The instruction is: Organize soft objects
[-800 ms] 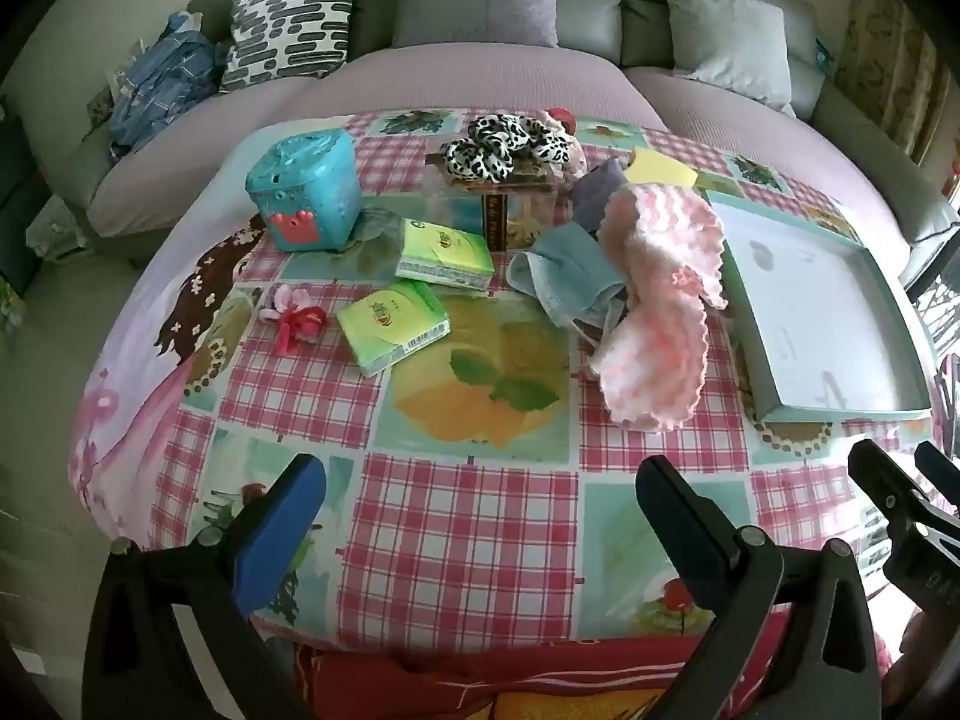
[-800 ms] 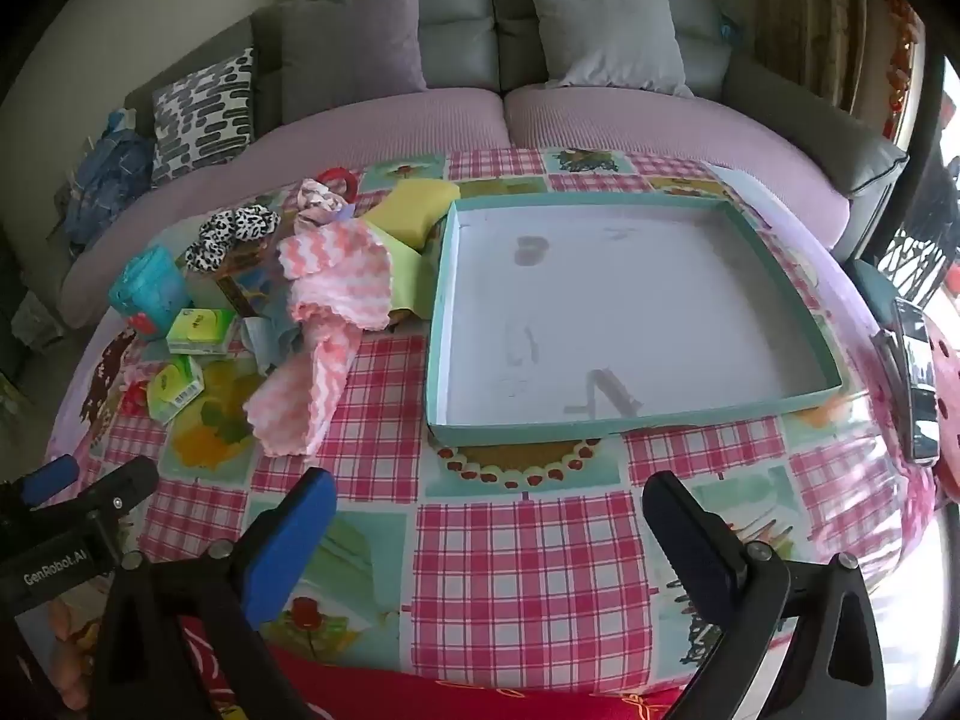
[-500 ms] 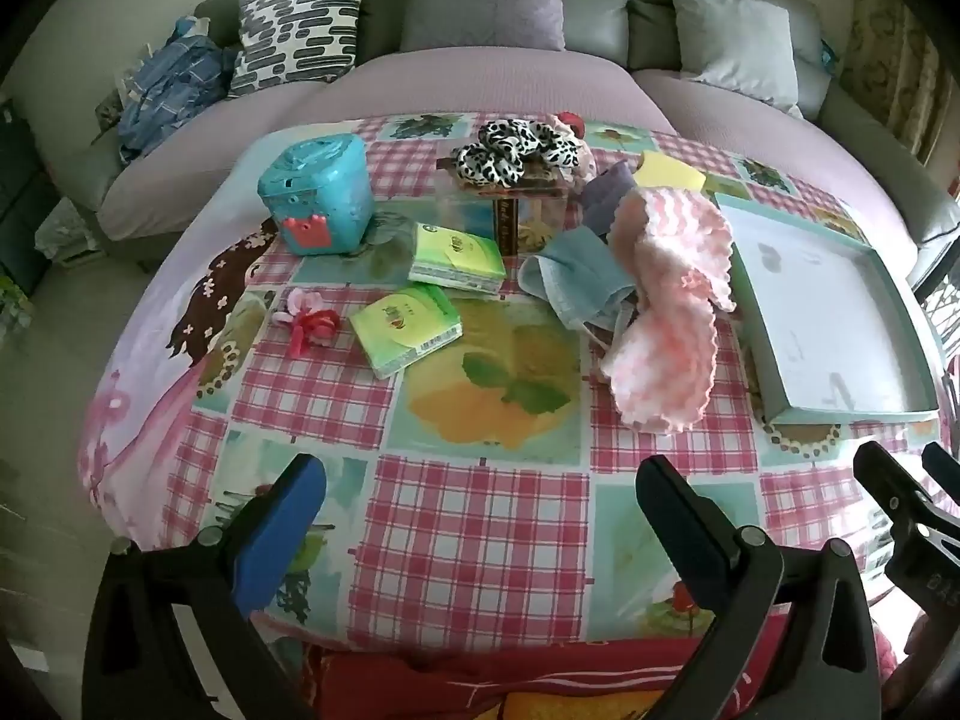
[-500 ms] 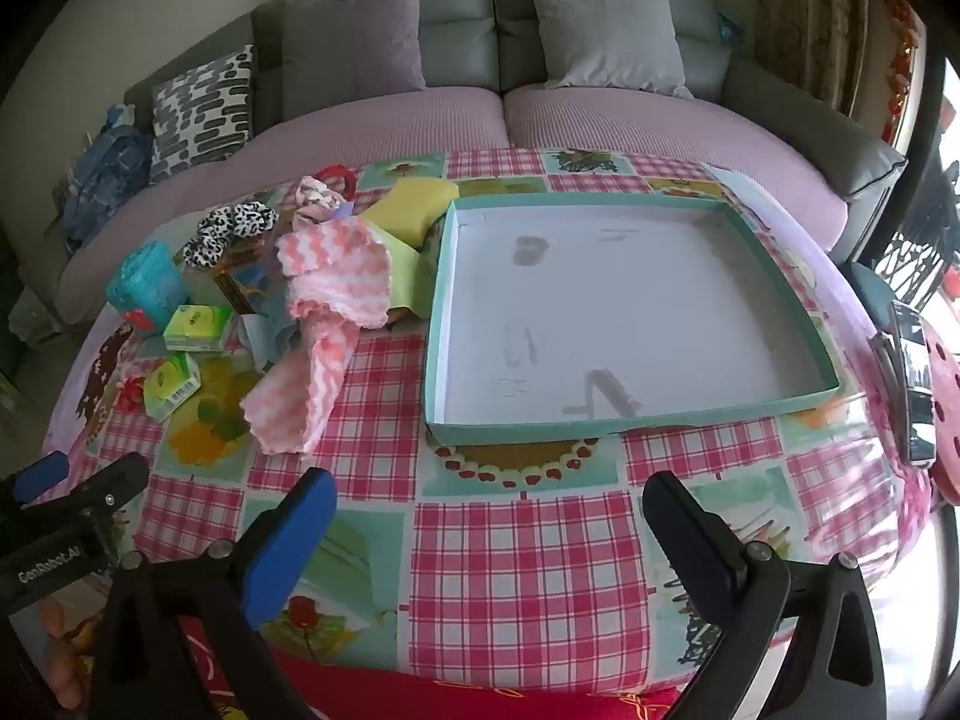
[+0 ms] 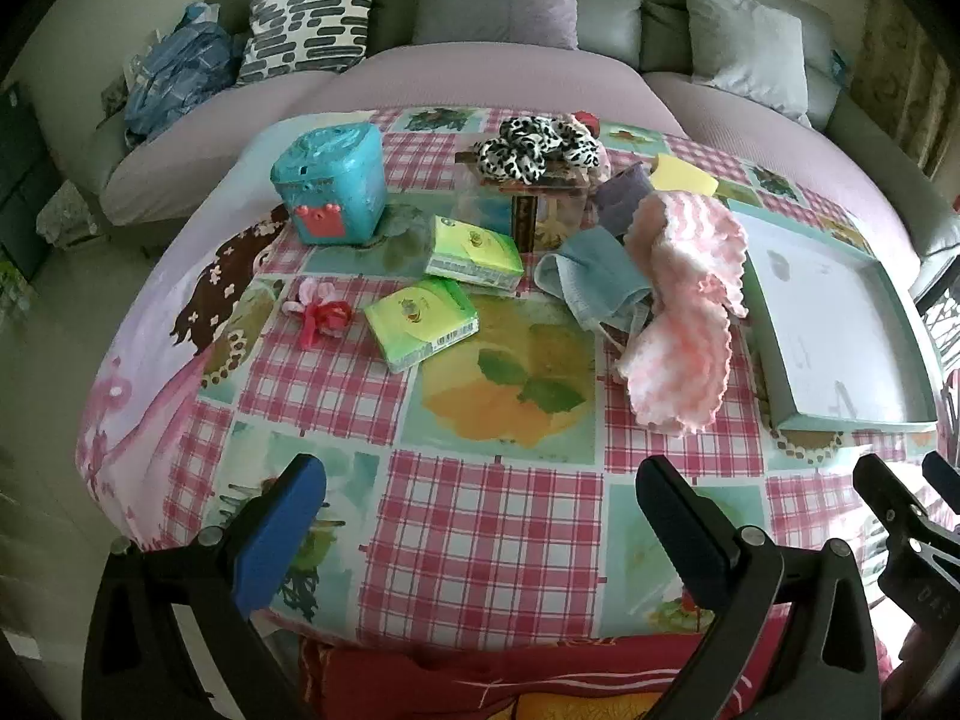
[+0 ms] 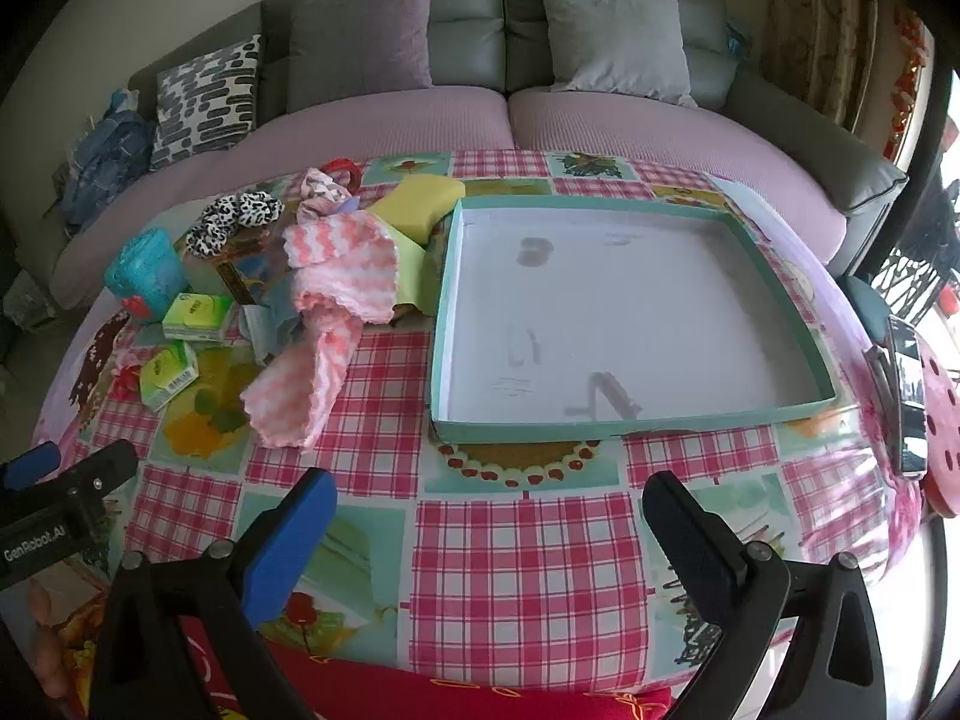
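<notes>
Tray [image 6: 780,414]: on the desk [image 6: 510,552], right side.
Cloths [image 6: 336,300]: heaped just left of the tray.
Tissue packs [image 5: 420,324]: left of the cloths.
Sofa [image 6: 480,114]: behind the desk.

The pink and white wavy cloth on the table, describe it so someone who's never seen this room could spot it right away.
Find the big shallow teal tray on the checked tablecloth. Just beside its left wall lies the pink and white wavy cloth, rumpled and draped toward the near edge. Unlike the plain blue cloth and yellow cloth touching it, it has zigzag stripes and a scalloped edge.
</notes>
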Demonstrator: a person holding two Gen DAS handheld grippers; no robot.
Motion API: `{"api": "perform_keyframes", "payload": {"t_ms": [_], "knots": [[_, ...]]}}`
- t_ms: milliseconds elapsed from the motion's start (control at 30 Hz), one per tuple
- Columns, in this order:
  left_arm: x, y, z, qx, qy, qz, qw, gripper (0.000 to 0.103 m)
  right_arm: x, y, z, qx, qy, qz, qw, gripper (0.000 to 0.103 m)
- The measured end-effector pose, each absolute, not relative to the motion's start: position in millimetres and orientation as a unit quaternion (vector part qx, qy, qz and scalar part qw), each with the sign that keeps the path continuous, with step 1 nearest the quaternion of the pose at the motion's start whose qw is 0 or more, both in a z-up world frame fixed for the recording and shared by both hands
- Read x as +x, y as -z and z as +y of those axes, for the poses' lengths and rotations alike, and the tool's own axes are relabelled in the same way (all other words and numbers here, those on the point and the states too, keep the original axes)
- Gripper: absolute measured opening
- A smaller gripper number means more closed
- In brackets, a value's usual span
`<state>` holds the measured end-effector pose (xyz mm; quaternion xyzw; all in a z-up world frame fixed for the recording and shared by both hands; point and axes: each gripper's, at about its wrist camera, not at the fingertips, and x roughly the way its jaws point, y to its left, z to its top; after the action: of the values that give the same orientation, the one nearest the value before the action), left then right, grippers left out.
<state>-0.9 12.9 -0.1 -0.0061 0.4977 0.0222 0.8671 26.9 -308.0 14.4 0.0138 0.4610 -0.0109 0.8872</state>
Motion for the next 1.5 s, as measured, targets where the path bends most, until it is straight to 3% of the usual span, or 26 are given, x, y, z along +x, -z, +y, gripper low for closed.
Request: {"api": "perform_keyframes", "payload": {"t_ms": [1500], "knots": [[-1.6, -1.4, 10.4, 0.007, -0.034, 0.495, 0.868, 0.103, 25.7, -16.2, -307.5, 0.006, 0.017, 0.459, 0.888, 0.103]]}}
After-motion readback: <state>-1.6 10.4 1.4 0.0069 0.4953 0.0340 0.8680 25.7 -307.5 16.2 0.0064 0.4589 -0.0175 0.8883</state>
